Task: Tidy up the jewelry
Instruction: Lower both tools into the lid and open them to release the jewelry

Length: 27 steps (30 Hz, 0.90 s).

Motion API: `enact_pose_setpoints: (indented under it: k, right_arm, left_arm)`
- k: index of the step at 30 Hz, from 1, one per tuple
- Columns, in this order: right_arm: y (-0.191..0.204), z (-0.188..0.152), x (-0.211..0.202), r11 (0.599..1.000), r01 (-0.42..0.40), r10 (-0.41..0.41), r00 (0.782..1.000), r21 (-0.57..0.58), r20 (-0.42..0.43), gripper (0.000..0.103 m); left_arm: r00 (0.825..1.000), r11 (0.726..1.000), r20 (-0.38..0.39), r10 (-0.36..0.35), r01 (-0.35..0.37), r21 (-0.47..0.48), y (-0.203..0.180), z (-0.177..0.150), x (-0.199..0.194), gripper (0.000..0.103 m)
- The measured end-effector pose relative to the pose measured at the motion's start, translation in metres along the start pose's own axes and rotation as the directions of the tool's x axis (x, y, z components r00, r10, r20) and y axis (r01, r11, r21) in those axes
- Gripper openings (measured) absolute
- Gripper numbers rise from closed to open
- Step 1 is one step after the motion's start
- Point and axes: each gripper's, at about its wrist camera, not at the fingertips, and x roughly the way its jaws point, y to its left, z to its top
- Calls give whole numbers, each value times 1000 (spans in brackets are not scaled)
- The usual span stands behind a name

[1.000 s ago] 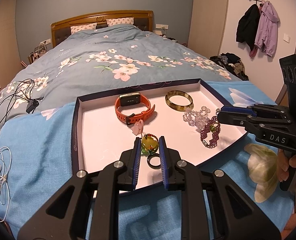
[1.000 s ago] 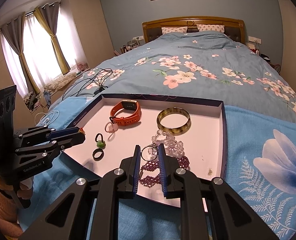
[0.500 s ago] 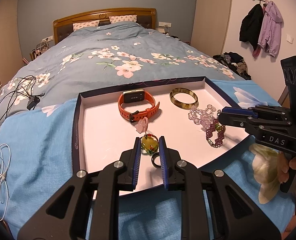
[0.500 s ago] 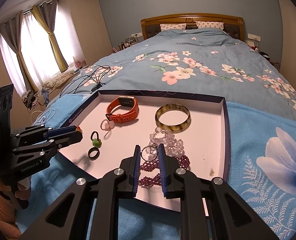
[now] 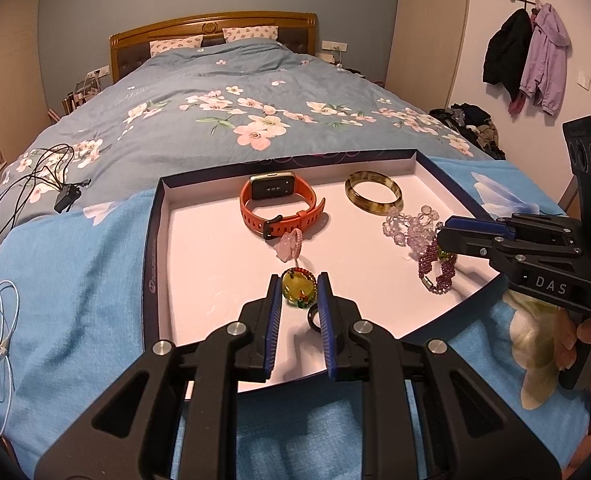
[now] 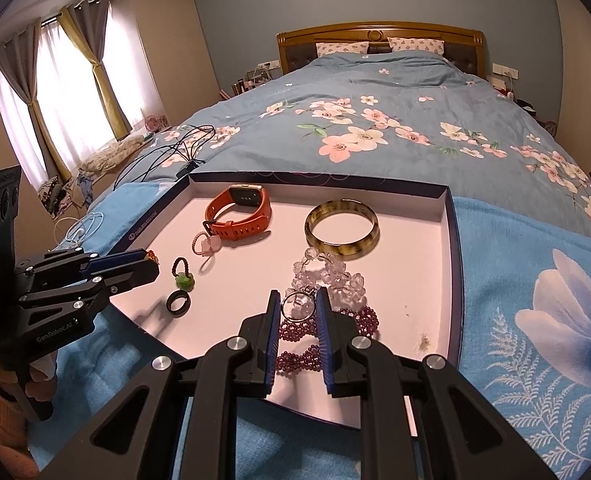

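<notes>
1. left wrist view: the shallow tray (image 5: 157, 240) lies on the bed (image 5: 215, 120), over a light blue blanket (image 5: 75, 280).
2. inside the tray, the orange watch (image 5: 279, 208) sits near the far wall, and the amber bangle (image 5: 373, 197) lies beside it, nearer the tray's right wall.
3. the clear bead bracelet (image 5: 411, 228) lies just in front of the bangle, touching the purple bead bracelet (image 5: 435, 268) by the tray's right edge.
4. the left tongs (image 5: 299, 292) are spread, above the tray's near edge; the green pendant (image 5: 298, 289) shows between the tips, though contact cannot be told, and the black ring (image 5: 313, 318) lies just beside it.
5. a small pink charm (image 5: 289, 246) lies between the pendant and the watch.
6. the right tongs (image 5: 447, 234) reach in over the tray's right edge above the purple beads; their gap cannot be told from here.
7. right wrist view: the right tongs (image 6: 298, 304) are spread over the near part of the tray (image 6: 453, 240), with a thin silver ring (image 6: 295, 307) between the tips, apparently unpinched.
8. the left tongs (image 6: 151, 266) hang at the tray's left edge, near the pendant (image 6: 183, 278) and black ring (image 6: 178, 303).
</notes>
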Motion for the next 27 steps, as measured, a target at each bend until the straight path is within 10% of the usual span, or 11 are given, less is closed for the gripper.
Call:
enact_pose_setpoints:
  k: [16, 27]
  right_arm:
    - [0, -2, 4, 1000, 15, -15, 1000, 2, -10, 16]
    - [1, -5, -7, 1000, 17, -17, 1000, 3, 15, 28]
  left_arm:
    - [1000, 1000, -18, 6, -6, -15, 2, -4, 7, 19]
    - [1000, 1000, 28, 12, -12, -14, 1, -5, -7, 49]
